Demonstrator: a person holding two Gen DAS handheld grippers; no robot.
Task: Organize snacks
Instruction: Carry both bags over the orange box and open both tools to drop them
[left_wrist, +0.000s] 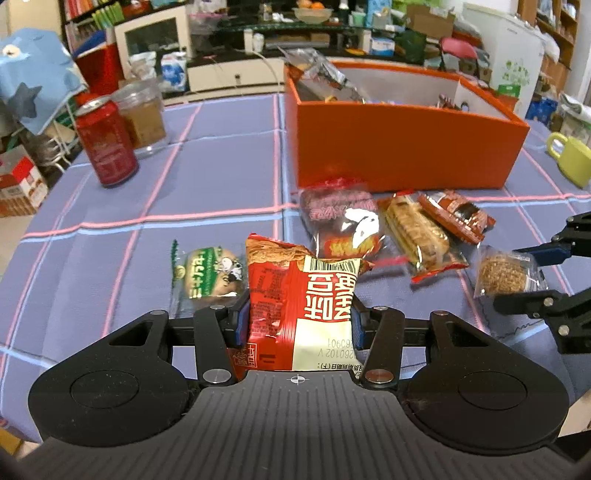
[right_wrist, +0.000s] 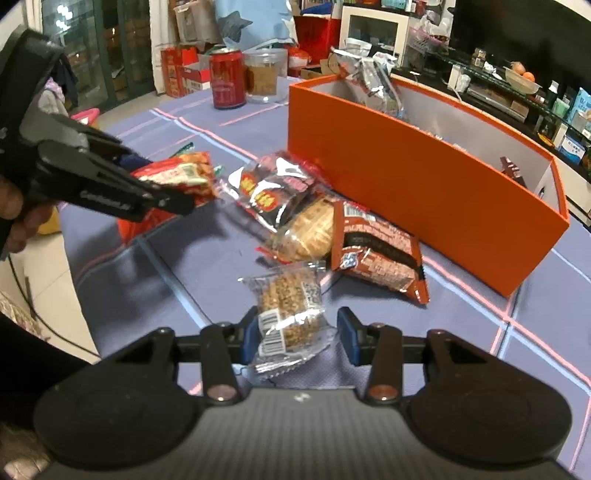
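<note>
Crinkly foil gives under the left tool (left_wrist: 298, 319), pinching a red snack packet (left_wrist: 301, 302) above the desk (left_wrist: 207, 177); light, slippery, best held mid-body; right tool (right_wrist: 298, 334) spread around a clear-wrapped, crumbly grain bar (right_wrist: 290, 314); beyond, orange box (left_wrist: 402, 147).

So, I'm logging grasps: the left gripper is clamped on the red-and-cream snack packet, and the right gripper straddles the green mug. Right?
Not quite. The left gripper is clamped on the red-and-cream snack packet, but the right gripper straddles the clear-wrapped grain bar, not the mug, as the right wrist view shows.
</note>
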